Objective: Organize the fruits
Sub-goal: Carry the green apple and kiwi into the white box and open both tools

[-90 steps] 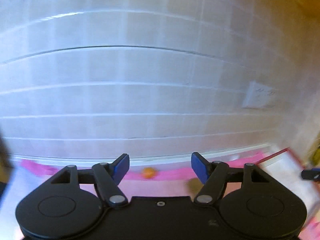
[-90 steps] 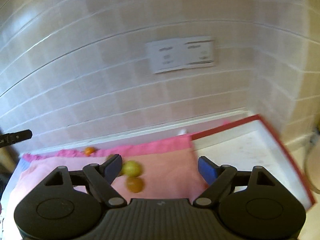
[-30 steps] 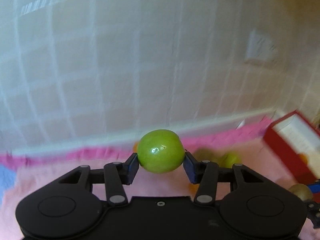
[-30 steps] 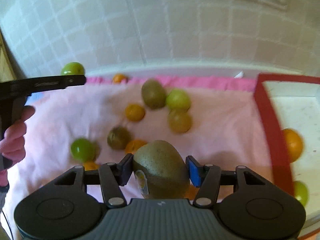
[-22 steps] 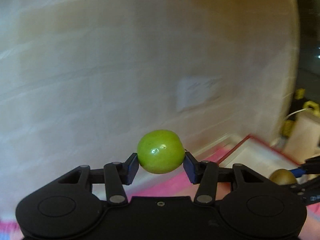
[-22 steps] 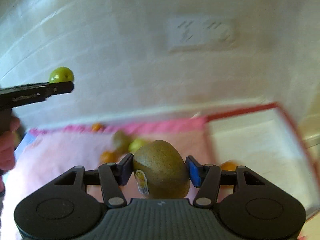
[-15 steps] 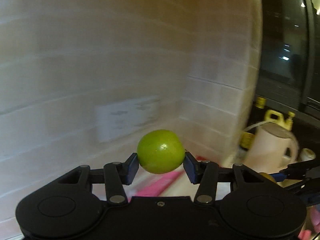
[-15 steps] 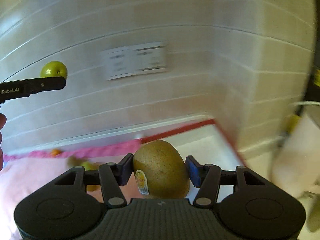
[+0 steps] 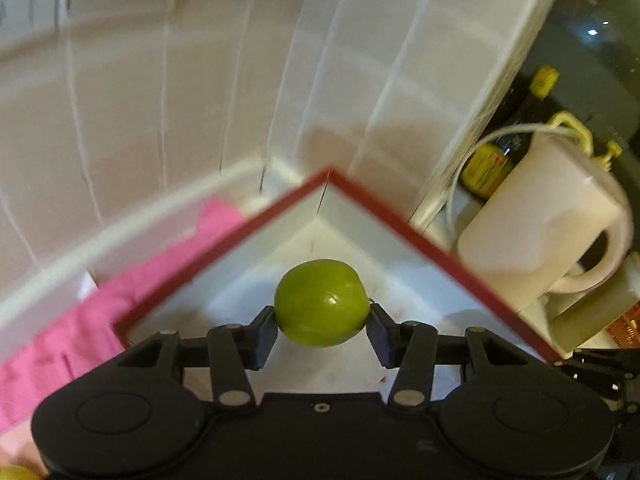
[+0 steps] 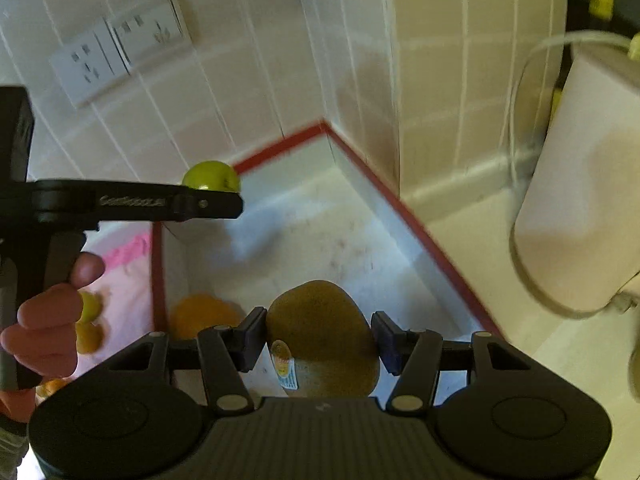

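Red-rimmed tray [image 9: 400,216] now below; left gripper [image 9: 322,330] jaws still clamp green fruit [image 9: 321,302], right gripper [image 10: 319,340] kiwi [image 10: 324,332].

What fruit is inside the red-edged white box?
One orange fruit lies inside the red-rimmed white box. The brown kiwi and black hand-held gripper hide the near floor.

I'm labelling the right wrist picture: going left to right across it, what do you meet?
Person's hand → orange in the red-rimmed tray → kiwi held in the right gripper → white kettle.
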`<state>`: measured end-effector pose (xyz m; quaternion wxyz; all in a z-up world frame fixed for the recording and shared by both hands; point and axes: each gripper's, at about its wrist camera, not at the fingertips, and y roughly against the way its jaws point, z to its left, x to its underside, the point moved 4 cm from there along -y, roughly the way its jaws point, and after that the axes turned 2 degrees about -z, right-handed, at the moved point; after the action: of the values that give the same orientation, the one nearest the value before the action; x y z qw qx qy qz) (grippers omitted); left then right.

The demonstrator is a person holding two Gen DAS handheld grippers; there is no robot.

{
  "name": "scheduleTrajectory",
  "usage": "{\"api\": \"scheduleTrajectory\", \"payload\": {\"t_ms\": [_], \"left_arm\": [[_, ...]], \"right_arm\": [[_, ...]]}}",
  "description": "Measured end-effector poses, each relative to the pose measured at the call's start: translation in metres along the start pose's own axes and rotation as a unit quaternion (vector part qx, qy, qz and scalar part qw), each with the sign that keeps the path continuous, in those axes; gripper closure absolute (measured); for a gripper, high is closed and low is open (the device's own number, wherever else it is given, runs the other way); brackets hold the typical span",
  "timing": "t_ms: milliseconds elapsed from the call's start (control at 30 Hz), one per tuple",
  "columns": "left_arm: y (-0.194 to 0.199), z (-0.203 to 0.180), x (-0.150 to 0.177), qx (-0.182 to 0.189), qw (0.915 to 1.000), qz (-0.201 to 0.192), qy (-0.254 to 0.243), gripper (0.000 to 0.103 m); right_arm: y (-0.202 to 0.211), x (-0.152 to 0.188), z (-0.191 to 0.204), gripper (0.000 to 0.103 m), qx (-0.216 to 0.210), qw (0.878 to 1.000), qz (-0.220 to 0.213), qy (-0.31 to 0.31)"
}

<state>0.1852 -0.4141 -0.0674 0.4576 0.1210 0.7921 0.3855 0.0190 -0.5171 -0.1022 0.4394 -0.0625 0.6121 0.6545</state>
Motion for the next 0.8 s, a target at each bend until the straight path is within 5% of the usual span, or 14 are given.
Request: {"api": "scheduleTrajectory", "payload": {"t_ms": [233,433,800], "left_arm": [[-0.025,0.008,0.012,-0.016,0.9993,0.034,0.001,0.044],[-0.035,0.015,0.013,-0.026,0.9984,0.049,0.014,0.045],[-0.023,0.011,0.018,-0.034,0.9988,0.036,0.001,0.042]], "right_arm": [[-0.026,0.015,-0.001,0.045,-0.002,0.999,0.035,0.002],[-0.026,0.01,0.0,0.047,0.011,1.0,0.022,0.012],[-0.025,0.004,-0.002,0.047,0.004,1.0,0.025,0.014]]}}
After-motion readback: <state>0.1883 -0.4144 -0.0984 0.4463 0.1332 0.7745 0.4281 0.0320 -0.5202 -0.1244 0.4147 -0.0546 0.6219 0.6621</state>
